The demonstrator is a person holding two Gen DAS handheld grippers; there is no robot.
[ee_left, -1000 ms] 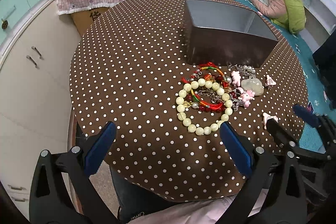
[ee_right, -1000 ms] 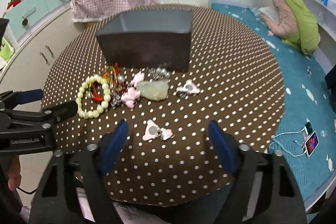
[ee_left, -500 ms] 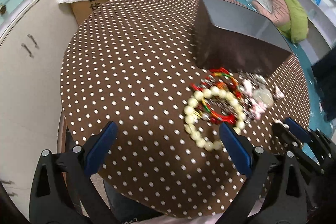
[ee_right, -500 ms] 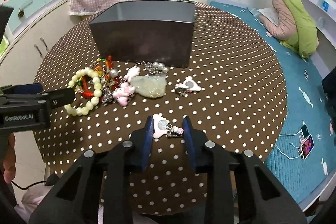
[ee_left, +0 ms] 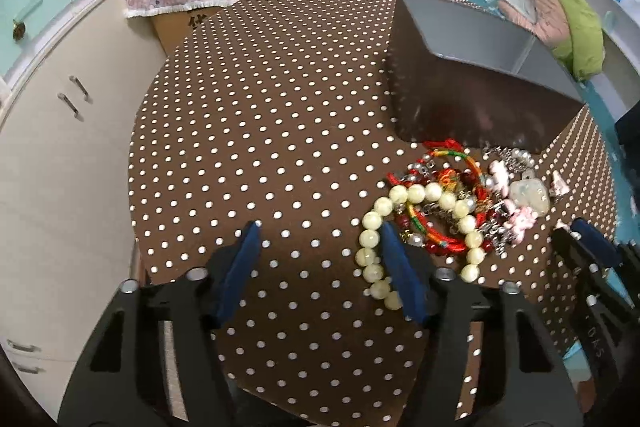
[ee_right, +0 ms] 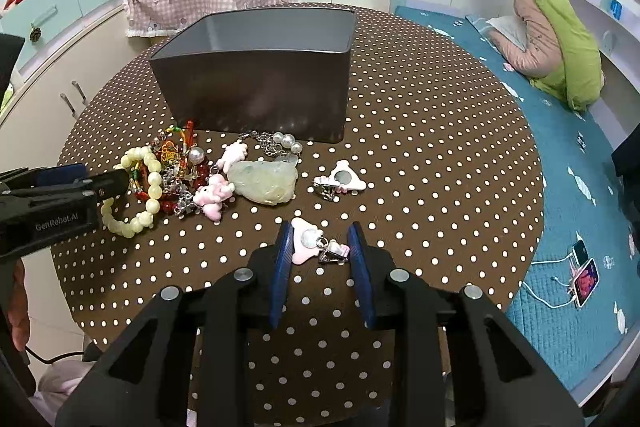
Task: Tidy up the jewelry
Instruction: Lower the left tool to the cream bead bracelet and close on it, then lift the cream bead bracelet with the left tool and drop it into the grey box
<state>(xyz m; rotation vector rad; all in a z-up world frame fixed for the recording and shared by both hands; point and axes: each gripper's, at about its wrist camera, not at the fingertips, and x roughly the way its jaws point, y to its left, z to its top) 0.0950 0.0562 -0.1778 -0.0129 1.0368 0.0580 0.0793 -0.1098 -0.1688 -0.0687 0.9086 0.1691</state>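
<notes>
The right gripper (ee_right: 319, 241) is pinching a pink-and-silver clip charm (ee_right: 316, 245) on the brown polka-dot round tablecloth (ee_right: 420, 155). The left gripper (ee_left: 320, 235) is closing, half open, its right finger over a cream bead bracelet (ee_left: 416, 223), nothing visibly between the pads. Farther off, tangled red cord bracelets (ee_left: 444, 183) are lying before an empty dark grey rectangular bin (ee_right: 256, 83); a teal bed (ee_right: 576, 163) is sitting right

The bench (ee_right: 420, 147) is covered by matt, dotted brown cloth. A smooth, faintly glossy dark box (ee_right: 256, 95) is seen. The bead bracelet (ee_left: 400, 223) looks glossy; the clip (ee_right: 316, 247) shows shiny metal.
</notes>
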